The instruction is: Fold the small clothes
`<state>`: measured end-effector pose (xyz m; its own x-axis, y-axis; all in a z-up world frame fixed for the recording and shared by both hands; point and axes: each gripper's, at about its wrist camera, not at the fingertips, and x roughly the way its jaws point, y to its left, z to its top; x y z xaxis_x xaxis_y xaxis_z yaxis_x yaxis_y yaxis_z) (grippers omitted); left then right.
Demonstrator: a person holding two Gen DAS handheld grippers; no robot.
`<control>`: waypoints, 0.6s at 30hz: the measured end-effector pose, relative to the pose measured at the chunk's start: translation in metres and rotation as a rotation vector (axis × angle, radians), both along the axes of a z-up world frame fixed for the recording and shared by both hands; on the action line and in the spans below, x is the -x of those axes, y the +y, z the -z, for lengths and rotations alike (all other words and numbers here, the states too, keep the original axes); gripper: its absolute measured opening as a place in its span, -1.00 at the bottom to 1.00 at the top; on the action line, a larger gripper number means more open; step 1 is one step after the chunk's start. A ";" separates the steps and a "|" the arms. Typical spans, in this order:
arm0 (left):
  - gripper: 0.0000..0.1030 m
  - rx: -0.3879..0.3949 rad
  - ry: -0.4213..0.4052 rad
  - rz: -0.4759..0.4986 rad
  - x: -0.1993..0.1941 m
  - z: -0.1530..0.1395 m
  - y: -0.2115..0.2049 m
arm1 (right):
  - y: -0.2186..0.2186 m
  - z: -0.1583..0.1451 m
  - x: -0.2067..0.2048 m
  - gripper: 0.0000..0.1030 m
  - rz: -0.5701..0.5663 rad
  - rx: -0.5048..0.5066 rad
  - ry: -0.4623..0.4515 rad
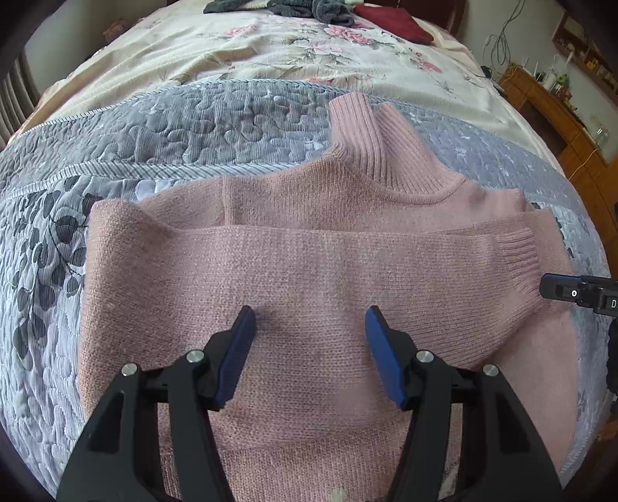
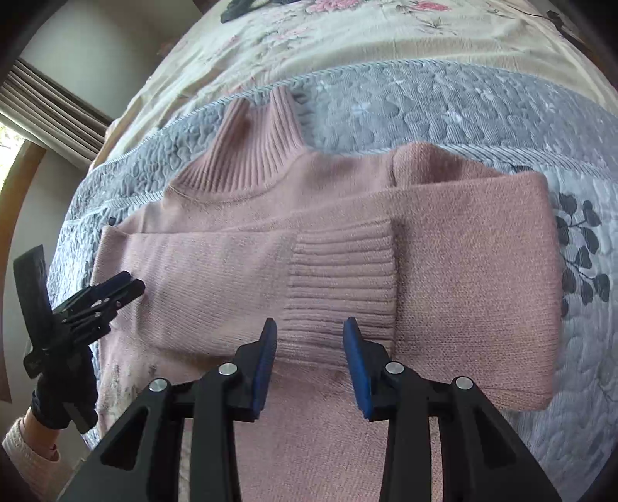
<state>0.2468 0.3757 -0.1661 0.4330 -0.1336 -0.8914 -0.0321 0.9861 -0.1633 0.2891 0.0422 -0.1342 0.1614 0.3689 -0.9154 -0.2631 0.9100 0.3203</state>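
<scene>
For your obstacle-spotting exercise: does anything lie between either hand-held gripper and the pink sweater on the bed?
Nothing visible does. The left hand-held gripper and right hand-held gripper are both open directly over the pink sweater, whose sleeves are folded across its body on the grey quilt.

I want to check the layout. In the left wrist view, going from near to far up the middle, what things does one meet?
Left claw → folded sleeve of the pink sweater → ribbed collar → grey quilt → floral bedspread → dark clothes pile.

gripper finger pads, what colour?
Blue pads on black fingers; right wrist view shows them best.
</scene>
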 end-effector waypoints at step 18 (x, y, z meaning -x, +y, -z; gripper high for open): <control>0.25 0.052 -0.054 0.056 -0.096 -0.026 0.008 | 0.033 -0.039 -0.105 -0.11 -0.072 -0.108 -0.069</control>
<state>0.3432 0.3835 -0.1404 0.4708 -0.2045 -0.8582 0.0334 0.9762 -0.2143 0.3942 0.0751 -0.0955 0.1921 0.4772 -0.8576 -0.3515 0.8493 0.3938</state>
